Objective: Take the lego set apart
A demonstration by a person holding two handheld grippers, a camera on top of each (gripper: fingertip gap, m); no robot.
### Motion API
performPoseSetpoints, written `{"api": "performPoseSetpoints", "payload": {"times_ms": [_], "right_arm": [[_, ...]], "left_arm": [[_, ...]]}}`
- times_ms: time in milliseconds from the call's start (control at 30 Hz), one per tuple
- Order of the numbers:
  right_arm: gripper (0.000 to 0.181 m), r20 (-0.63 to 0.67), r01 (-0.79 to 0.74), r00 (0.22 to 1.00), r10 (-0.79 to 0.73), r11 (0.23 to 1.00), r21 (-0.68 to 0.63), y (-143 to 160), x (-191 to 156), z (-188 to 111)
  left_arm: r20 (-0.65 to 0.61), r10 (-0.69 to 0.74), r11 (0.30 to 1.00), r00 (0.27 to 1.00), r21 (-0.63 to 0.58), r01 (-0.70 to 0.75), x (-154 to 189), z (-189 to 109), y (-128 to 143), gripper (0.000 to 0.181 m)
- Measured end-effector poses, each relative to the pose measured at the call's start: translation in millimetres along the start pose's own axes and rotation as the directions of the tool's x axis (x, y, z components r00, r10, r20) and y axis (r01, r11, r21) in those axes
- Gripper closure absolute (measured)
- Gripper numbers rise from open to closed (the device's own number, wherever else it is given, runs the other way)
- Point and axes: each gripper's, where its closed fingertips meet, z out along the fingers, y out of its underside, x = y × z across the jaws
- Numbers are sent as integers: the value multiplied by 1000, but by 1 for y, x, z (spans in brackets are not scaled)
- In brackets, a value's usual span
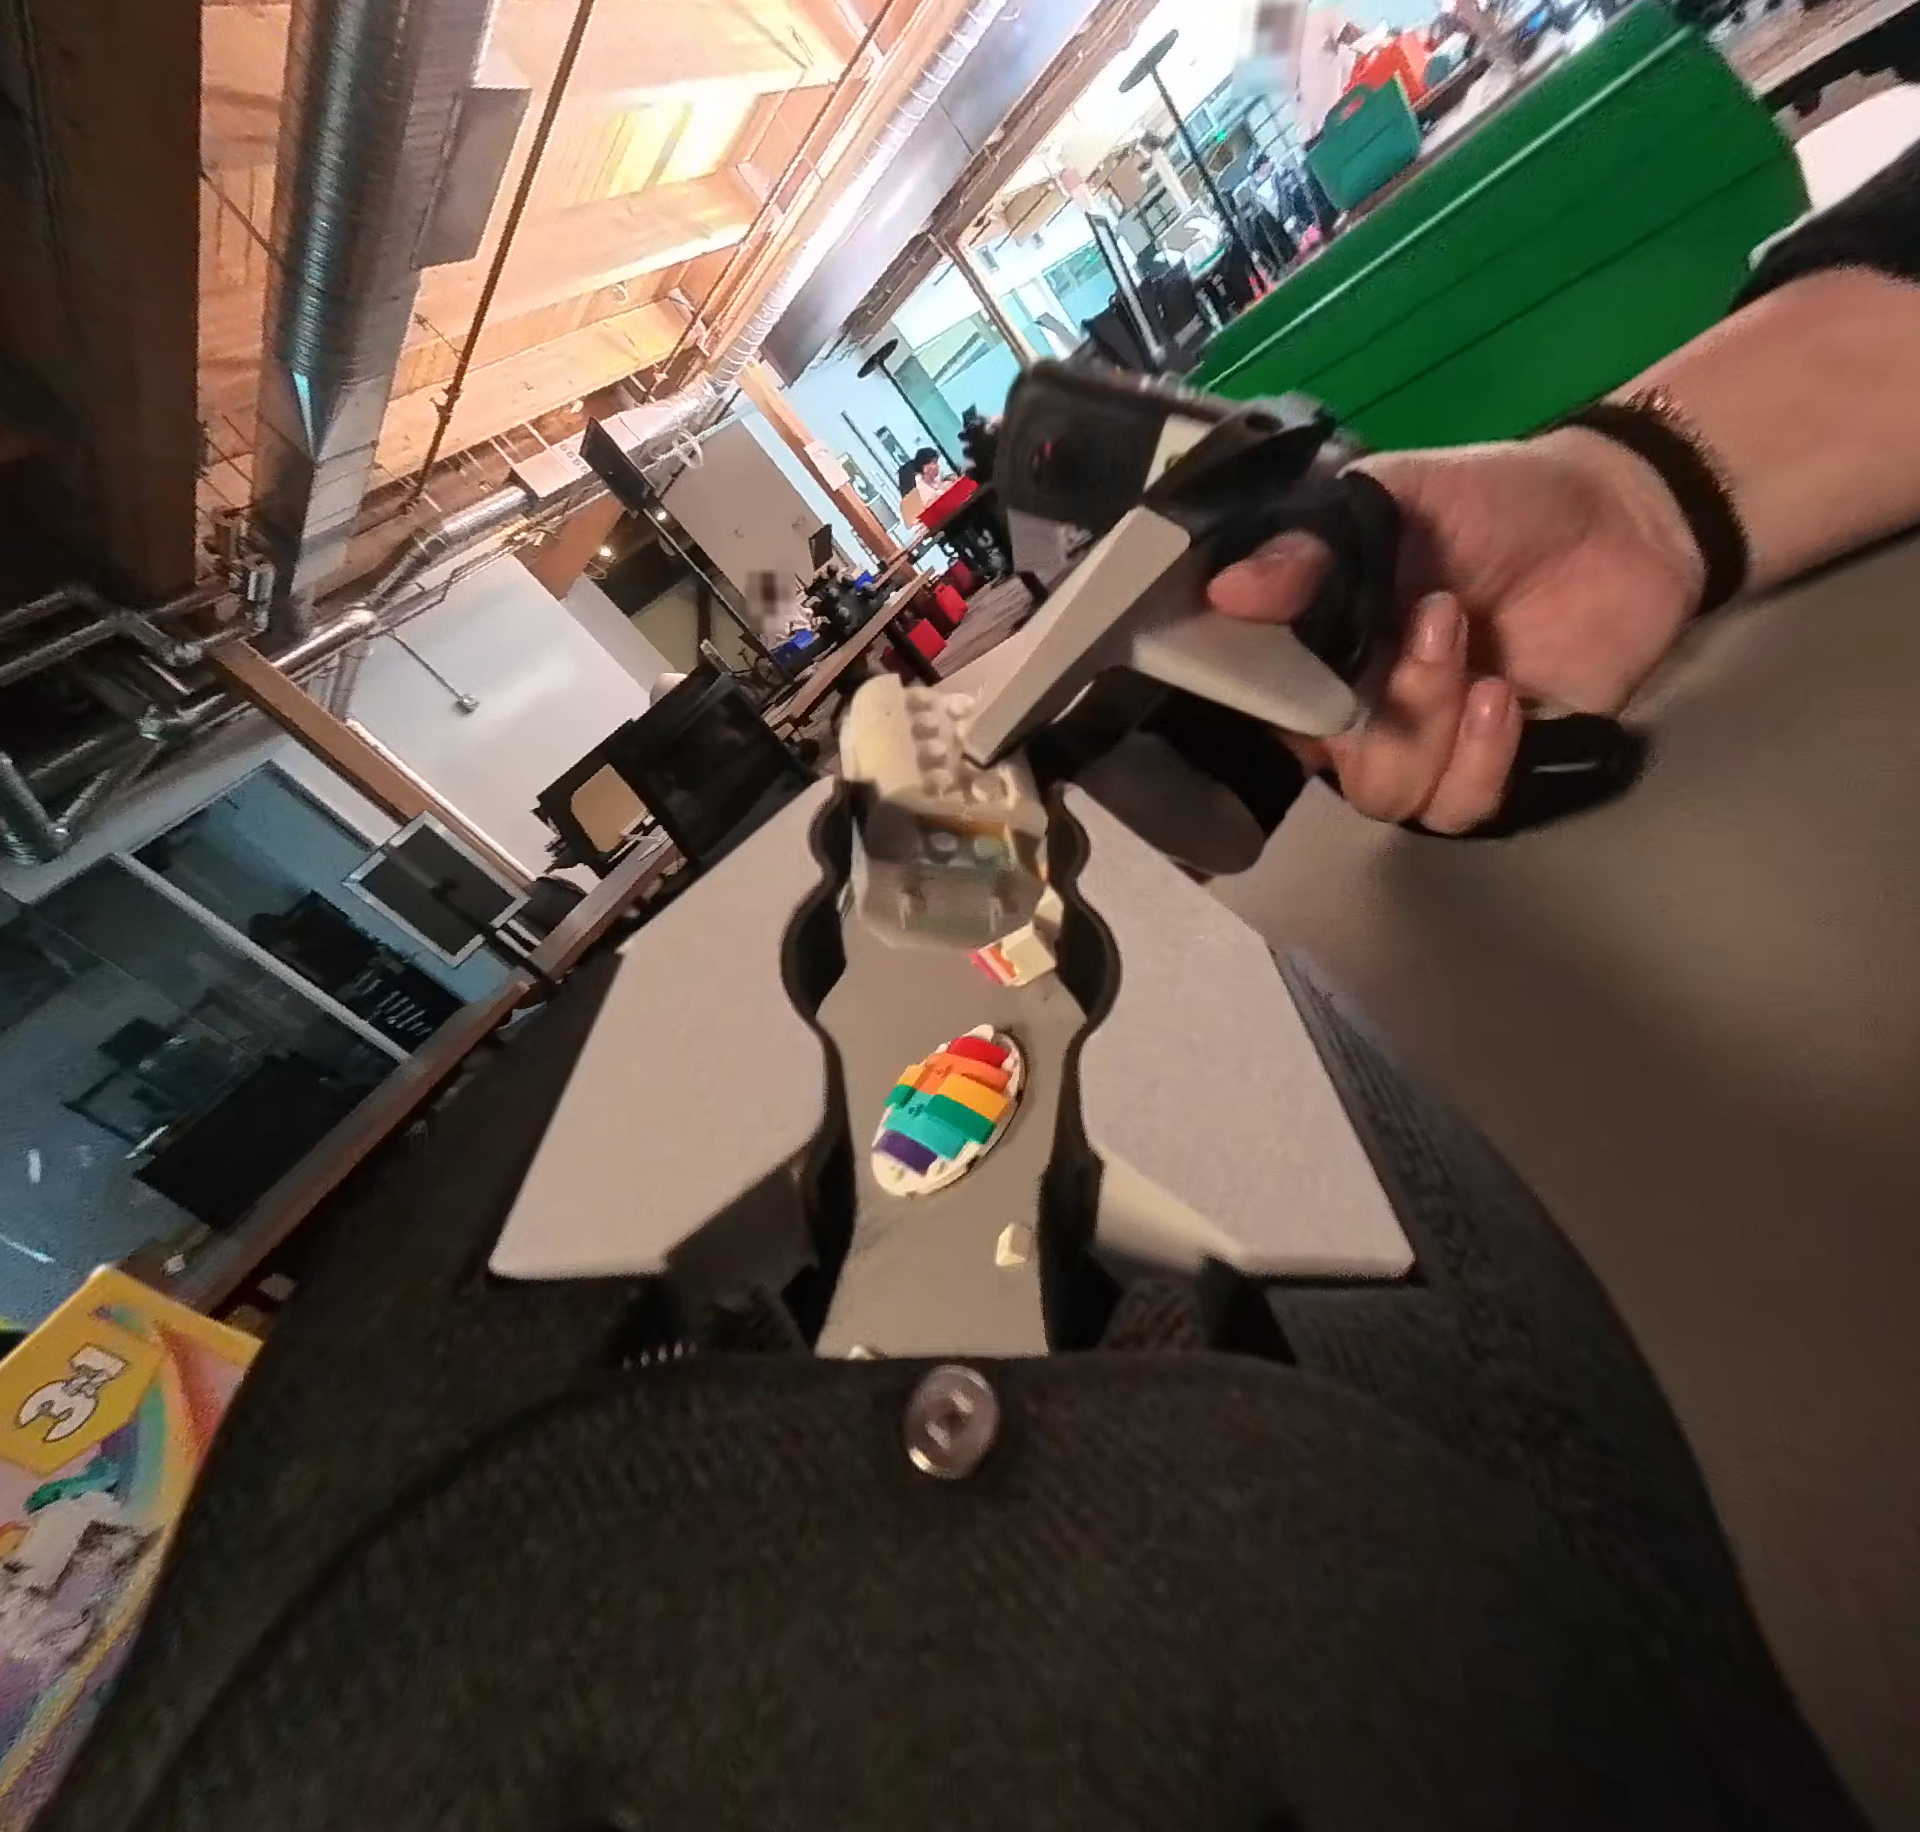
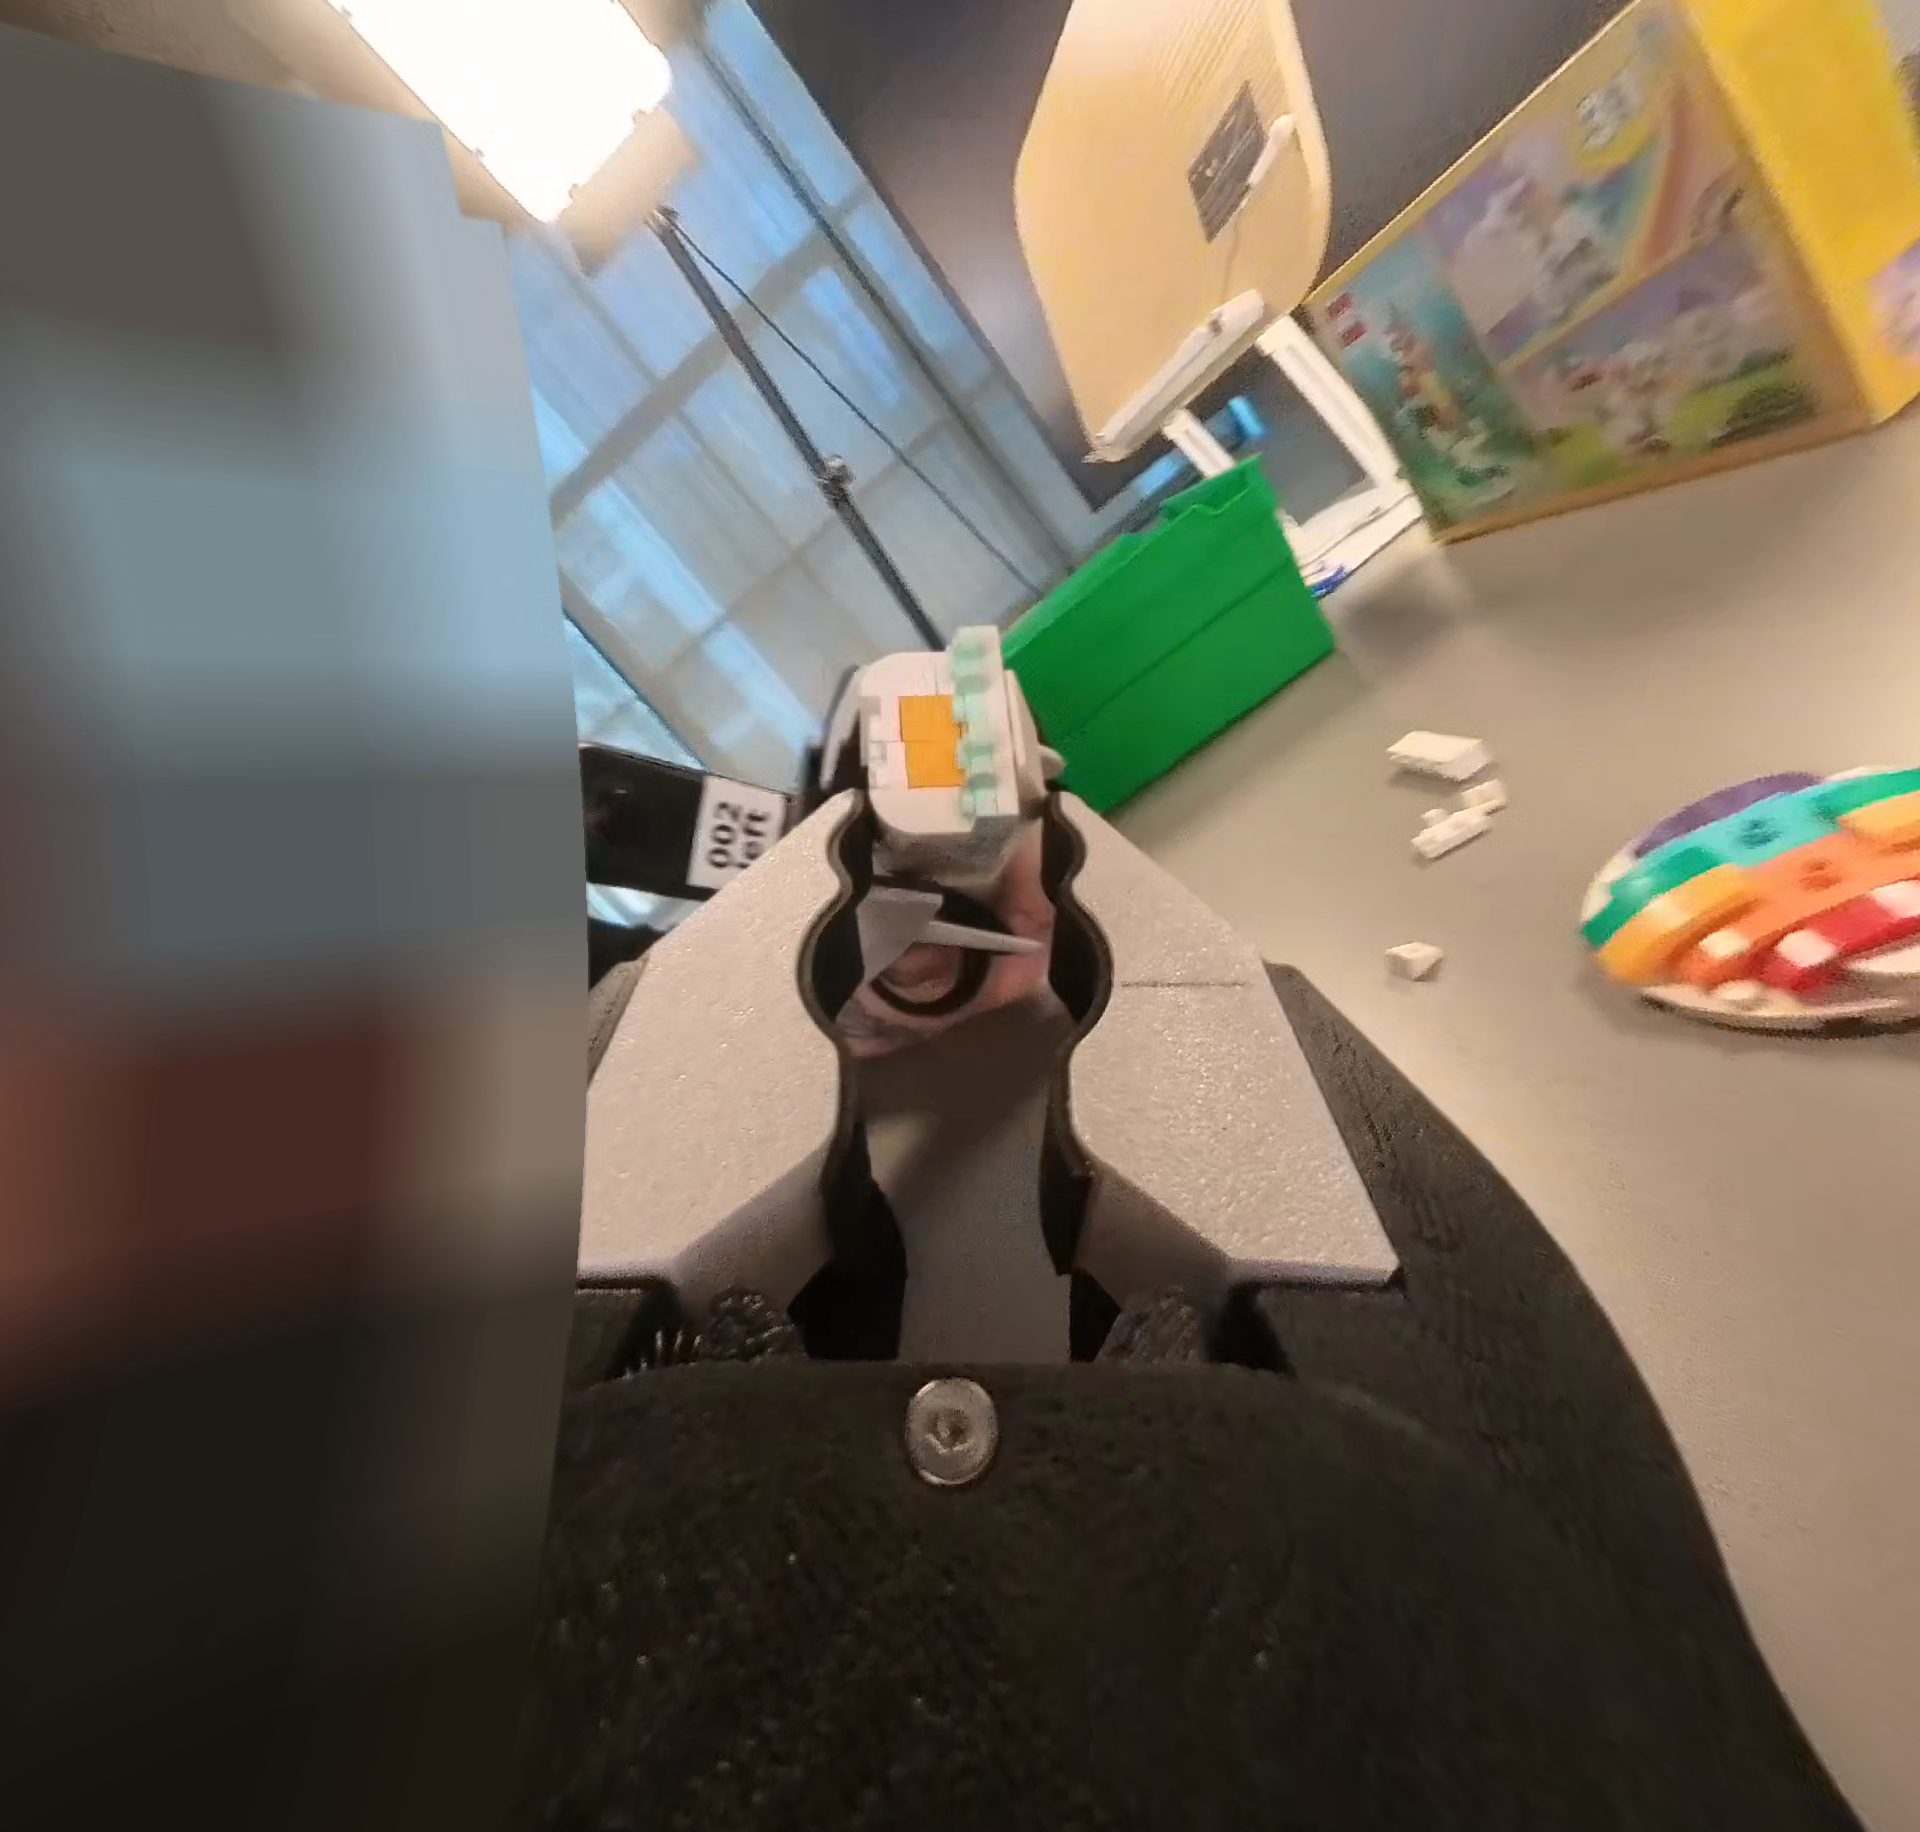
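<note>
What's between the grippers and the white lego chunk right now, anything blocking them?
Nothing visible. The left gripper and right gripper both already clamp the white lego chunk, held up off the table. The rainbow disc and loose white bricks lie apart on it.

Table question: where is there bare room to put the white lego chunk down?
Bare table lies nearer than the rainbow disc, and between the green bin and the box. It's crowded around the small white bricks beside the disc.

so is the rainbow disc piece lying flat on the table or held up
Lying flat: the rainbow disc rests on the grey table, clear of both grippers.
</note>
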Motion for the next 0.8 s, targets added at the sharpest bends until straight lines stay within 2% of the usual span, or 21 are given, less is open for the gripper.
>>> {"api": "performPoseSetpoints", "payload": {"times_ms": [33, 133, 200, 267, 333, 433, 600, 700, 800], "right_arm": [[150, -37, 52, 998, -52, 999, -2, -1, 3, -1], [151, -170, 240, 956, -240, 971, -17, -9, 15, -9], [151, -269, 383, 885, -380, 923, -42, -18, 21, -16], [150, -361, 529, 773, -522, 844, -88, -26, 26, -24], [150, -413, 652, 625, -663, 734, -190, -28, 30, -28], [150, -408, 758, 422, -810, 562, -331, -23, 31, -25], [151, -330, 821, 221, -918, 357, -445, -10, 28, -15], [150, -269, 826, 176, -947, 291, -483, 0, 29, -11], [151, -246, 827, 199, -949, 298, -477, 4, 28, -9]], "left_arm": [[5, 10, 1000, 1000, -13, -10, 0, 1, 3, 144], [-30, -48, 996, 998, -75, 46, 5, 3, 16, 140], [-76, -138, 985, 988, -114, 129, 10, 5, 24, 135], [-92, -214, 972, 972, -117, 203, 9, 5, 24, 133], [-99, -273, 960, 957, -95, 264, 7, 4, 20, 134], [-81, -292, 953, 953, -101, 284, 3, 4, 22, 138], [-55, -285, 955, 957, -101, 279, -1, 3, 22, 148], [-61, -282, 957, 958, -86, 276, -4, 0, 21, 150], [-103, -228, 969, 968, -120, 216, 1, -2, 26, 153]]}}
